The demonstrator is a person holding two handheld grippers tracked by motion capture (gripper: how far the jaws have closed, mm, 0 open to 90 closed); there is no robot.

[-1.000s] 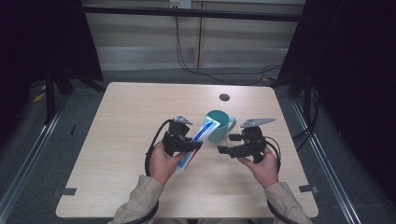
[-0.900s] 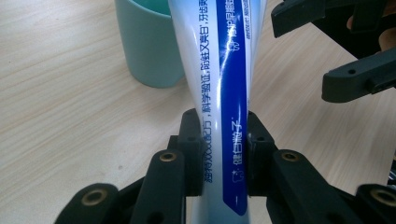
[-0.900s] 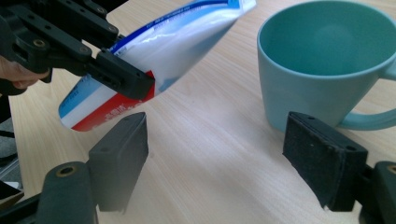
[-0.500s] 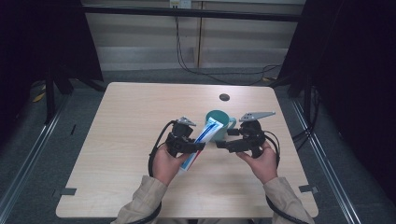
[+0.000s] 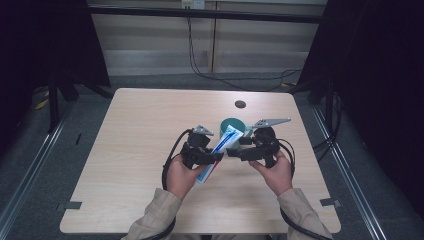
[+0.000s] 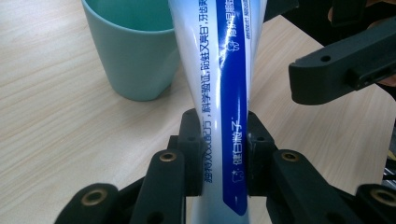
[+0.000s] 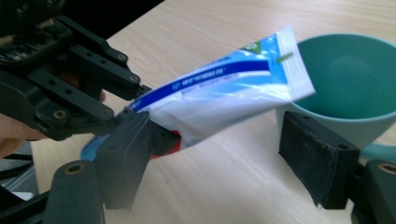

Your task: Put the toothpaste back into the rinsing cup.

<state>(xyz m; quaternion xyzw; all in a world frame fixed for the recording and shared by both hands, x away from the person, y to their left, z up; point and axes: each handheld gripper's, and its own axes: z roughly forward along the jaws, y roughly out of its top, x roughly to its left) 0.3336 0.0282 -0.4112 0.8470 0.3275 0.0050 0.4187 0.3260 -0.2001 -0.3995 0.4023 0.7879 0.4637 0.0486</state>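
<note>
A white and blue toothpaste tube (image 5: 220, 149) is held slanted above the table, and my left gripper (image 5: 216, 157) is shut on its lower half. In the left gripper view the black pads (image 6: 190, 149) pinch the tube (image 6: 224, 93) from both sides. Its flat crimped end (image 7: 289, 60) reaches over the rim of a teal cup (image 7: 345, 79), which stands upright (image 5: 233, 123) just behind. My right gripper (image 5: 236, 152) faces the left one, open, its jaws either side of the tube's upper half without touching it (image 7: 217, 128).
A small dark round spot (image 5: 240, 104) lies on the wooden table (image 5: 140, 130) behind the cup. Cables trail from both grippers past the person's sleeves. Dark floor and black frame rails surround the table.
My right gripper has moved left, closing in on the tube until its open jaws straddle it. The left gripper, with the tube, shifted slightly right toward the cup.
</note>
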